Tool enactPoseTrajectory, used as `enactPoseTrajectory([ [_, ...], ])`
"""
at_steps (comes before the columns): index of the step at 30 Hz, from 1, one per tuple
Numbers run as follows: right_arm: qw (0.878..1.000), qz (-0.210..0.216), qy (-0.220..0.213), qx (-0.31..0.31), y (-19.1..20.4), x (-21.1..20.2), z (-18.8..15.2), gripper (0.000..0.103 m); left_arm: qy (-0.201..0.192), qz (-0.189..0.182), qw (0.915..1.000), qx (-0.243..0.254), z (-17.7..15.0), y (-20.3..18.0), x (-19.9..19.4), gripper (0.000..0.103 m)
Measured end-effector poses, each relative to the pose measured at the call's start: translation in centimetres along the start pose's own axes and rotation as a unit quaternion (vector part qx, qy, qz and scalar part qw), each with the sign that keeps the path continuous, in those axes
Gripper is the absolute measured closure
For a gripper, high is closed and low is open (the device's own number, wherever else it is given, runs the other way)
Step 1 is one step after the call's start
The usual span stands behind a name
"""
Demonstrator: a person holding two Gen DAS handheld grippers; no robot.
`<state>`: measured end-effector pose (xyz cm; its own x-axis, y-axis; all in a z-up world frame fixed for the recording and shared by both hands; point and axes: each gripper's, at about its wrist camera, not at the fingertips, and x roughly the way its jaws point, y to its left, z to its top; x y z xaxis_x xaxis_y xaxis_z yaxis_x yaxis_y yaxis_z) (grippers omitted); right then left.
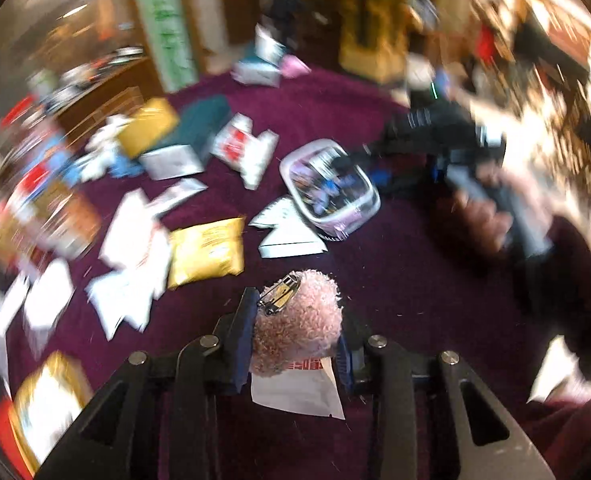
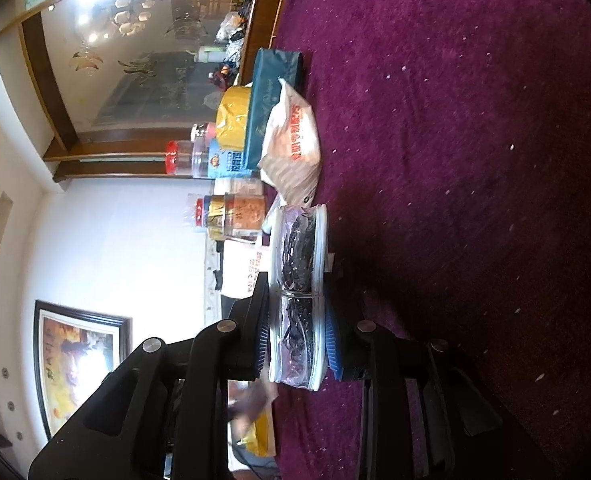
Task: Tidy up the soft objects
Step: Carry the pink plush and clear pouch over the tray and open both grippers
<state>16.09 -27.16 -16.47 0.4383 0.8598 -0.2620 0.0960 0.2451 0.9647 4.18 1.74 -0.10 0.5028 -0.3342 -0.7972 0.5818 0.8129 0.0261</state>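
Observation:
My left gripper (image 1: 295, 320) is shut on a fluffy pink soft object (image 1: 303, 328) with a metal clip on top, held above the purple carpet (image 1: 395, 280). A white tag or packet (image 1: 295, 392) hangs under it. My right gripper (image 2: 295, 312) is shut on the wall of a clear plastic box (image 2: 297, 288) holding dark items. The same box (image 1: 329, 186) shows in the left wrist view, with the right gripper (image 1: 359, 156) at its rim. The left wrist view is blurred by motion.
White packets (image 1: 131, 232), a yellow pouch (image 1: 205, 250), a teal box (image 1: 203, 124) and jars (image 2: 231, 216) lie scattered on the carpet to the left. A pink item and white packets (image 1: 271, 64) sit at the far edge. A glass cabinet (image 2: 135, 52) stands behind.

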Motion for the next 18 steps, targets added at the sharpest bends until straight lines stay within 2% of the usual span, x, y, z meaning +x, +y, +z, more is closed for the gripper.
enactPoseTrajectory([
  [2, 1.000, 0.020, 0.005, -0.002, 0.3, 0.1, -0.4, 0.079, -0.032, 0.011, 0.9979, -0.055, -2.2, 1.2, -4.1, 0.069],
  [4, 0.999, 0.042, 0.009, -0.002, 0.7, 0.3, -1.0, 0.078, -0.056, 0.035, 0.9922, -0.105, -4.5, 2.9, -7.3, 0.069],
  [8, 0.996, 0.080, 0.041, 0.001, 2.9, 3.0, -3.4, 0.078, -0.081, 0.085, 0.9711, -0.207, -10.4, 7.4, -12.0, 0.069],
  [10, 0.993, 0.090, 0.074, -0.009, 4.9, 6.0, -5.4, 0.078, -0.078, 0.133, 0.9611, -0.229, -13.4, 9.0, -13.5, 0.069],
  [12, 0.988, 0.096, 0.120, -0.019, 7.6, 10.7, -8.1, 0.077, -0.073, 0.155, 0.9528, -0.251, -15.3, 10.5, -14.2, 0.069],
  [14, 0.983, 0.092, 0.158, -0.033, 10.1, 15.5, -10.8, 0.077, -0.084, 0.157, 0.9446, -0.276, -16.5, 12.1, -14.7, 0.068],
  [18, 0.969, 0.088, 0.227, -0.049, 14.1, 24.6, -16.5, 0.077, -0.093, 0.166, 0.9344, -0.301, -17.8, 14.3, -14.6, 0.068],
])
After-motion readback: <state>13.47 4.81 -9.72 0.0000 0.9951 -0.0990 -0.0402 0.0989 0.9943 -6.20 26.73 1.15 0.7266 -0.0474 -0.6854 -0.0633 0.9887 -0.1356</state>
